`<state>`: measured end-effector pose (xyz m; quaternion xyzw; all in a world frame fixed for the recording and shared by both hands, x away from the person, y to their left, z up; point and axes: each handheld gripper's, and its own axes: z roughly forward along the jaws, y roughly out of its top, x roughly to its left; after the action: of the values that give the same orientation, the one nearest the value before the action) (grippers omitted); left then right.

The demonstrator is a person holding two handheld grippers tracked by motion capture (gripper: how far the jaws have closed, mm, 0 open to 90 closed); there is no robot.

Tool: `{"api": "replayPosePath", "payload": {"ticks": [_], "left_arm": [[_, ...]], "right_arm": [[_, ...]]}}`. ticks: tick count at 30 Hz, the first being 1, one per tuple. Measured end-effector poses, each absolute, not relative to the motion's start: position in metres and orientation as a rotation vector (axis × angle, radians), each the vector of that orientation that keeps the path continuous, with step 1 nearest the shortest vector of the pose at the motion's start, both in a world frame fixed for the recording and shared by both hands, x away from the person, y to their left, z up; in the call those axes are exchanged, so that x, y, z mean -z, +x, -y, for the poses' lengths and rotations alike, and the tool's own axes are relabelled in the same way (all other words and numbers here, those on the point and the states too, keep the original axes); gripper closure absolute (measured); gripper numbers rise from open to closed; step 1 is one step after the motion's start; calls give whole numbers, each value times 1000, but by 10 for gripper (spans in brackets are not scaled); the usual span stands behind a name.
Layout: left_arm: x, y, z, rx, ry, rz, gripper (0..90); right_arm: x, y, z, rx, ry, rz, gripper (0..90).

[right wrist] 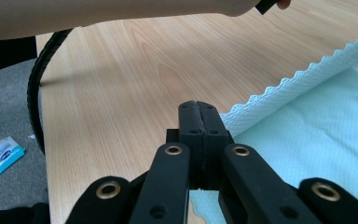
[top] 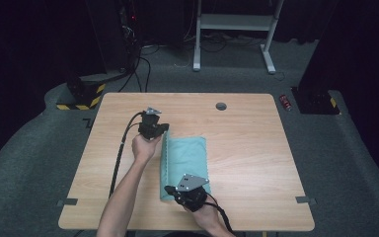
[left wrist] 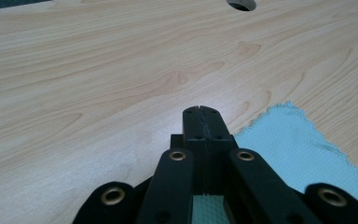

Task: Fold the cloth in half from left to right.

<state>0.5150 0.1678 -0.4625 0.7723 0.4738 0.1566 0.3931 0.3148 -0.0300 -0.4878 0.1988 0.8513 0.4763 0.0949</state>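
Observation:
A teal cloth [top: 188, 157] lies on the wooden table [top: 246, 143], and its left edge is raised into an upright flap between the two grippers. At the cloth's far left corner, my left gripper [top: 165, 130] is shut on it. In the left gripper view the closed jaws [left wrist: 201, 112] have teal fabric under them, and more of the cloth [left wrist: 298, 140] spreads to the right. My right gripper [top: 170, 189] is shut on the near left corner. Its closed jaws [right wrist: 197, 106] pinch the cloth [right wrist: 317, 126], whose scalloped hem runs away up and to the right.
A round cable hole [top: 221, 105] sits near the table's far edge. The left forearm and its black cable [right wrist: 35, 88] cross the right gripper view. A small blue packet [right wrist: 0, 155] lies on the grey carpet. A white frame [top: 233, 22] and a striped base [top: 79, 100] stand beyond the table.

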Motion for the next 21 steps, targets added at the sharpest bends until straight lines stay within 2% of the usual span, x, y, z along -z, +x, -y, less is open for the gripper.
{"api": "replayPosePath", "payload": {"ticks": [21], "left_arm": [[469, 519, -147, -373, 1959, -1189, 900]], "right_arm": [[494, 314, 56, -1384, 629, -2502, 900]]}}
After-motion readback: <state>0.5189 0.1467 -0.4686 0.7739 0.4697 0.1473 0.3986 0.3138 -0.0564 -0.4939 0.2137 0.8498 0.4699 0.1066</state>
